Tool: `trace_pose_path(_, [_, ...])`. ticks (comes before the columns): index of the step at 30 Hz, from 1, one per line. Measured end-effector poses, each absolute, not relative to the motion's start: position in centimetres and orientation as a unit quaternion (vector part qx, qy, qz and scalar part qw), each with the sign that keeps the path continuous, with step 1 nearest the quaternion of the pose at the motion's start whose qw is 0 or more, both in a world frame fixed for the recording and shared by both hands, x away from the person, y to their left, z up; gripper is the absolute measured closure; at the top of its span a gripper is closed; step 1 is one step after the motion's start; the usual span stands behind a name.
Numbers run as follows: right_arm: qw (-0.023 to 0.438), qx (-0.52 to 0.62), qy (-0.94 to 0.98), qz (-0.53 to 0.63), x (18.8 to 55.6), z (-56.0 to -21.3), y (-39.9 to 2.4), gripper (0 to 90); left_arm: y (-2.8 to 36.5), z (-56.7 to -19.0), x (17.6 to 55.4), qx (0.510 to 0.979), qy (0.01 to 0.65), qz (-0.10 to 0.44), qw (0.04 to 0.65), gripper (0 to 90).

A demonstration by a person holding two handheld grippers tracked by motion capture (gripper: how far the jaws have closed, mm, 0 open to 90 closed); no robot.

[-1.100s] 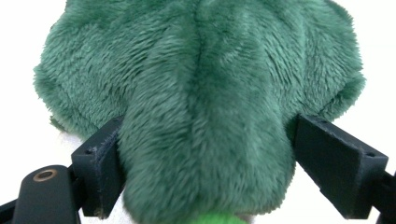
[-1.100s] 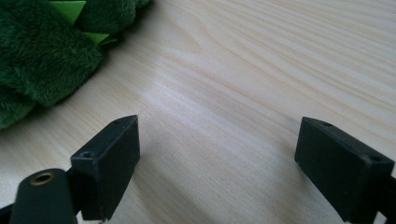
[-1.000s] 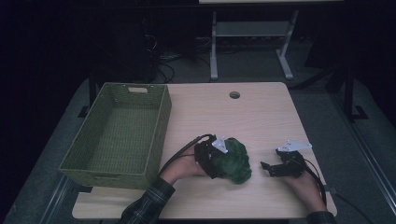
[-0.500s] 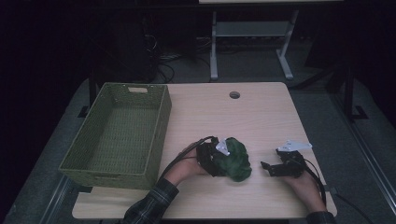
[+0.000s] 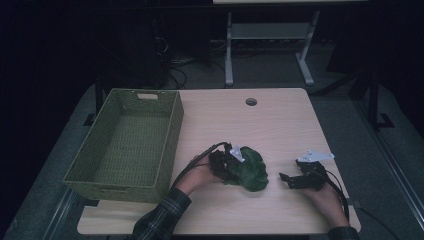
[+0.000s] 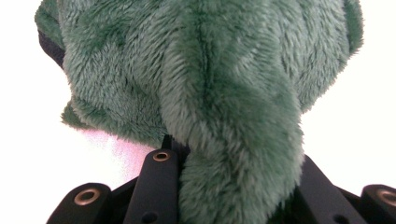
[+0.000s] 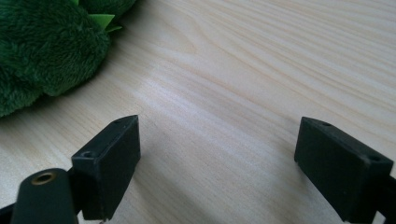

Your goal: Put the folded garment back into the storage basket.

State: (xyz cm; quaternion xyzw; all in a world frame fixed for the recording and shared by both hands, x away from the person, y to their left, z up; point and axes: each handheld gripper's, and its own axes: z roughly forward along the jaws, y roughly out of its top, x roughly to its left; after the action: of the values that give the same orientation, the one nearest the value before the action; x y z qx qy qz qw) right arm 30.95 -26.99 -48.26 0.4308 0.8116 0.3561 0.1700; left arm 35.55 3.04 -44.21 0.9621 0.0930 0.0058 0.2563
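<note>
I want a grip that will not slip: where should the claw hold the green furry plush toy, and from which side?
Grip the thick fold of the green furry plush toy facing the left claw, approaching from the basket side; that bulge fits between the jaws, which have just been closing on it.

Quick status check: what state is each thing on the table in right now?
Green plush toy: lying on the table, a fold pinched between the jaws.
Left hand-held gripper: jaws have just been closing, now clamped on the plush toy.
Right hand-held gripper: open, nothing between its jaws, low over bare wood.
Green basket: upright, empty.
</note>
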Motion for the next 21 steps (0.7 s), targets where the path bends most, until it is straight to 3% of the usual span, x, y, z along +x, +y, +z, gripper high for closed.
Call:
trace_pose_path(13, [0.170,0.431,0.812,0.356,31.0,-48.3,-27.0,14.0,3.5,-42.4,35.4,0.954,0.111,-0.004,0.277,70.3])
trace_pose_path(21, [0.170,0.431,0.811,0.356,31.0,-48.3,-27.0,14.0,4.0,-39.0,35.2,0.948,0.127,0.006,0.292,70.2])
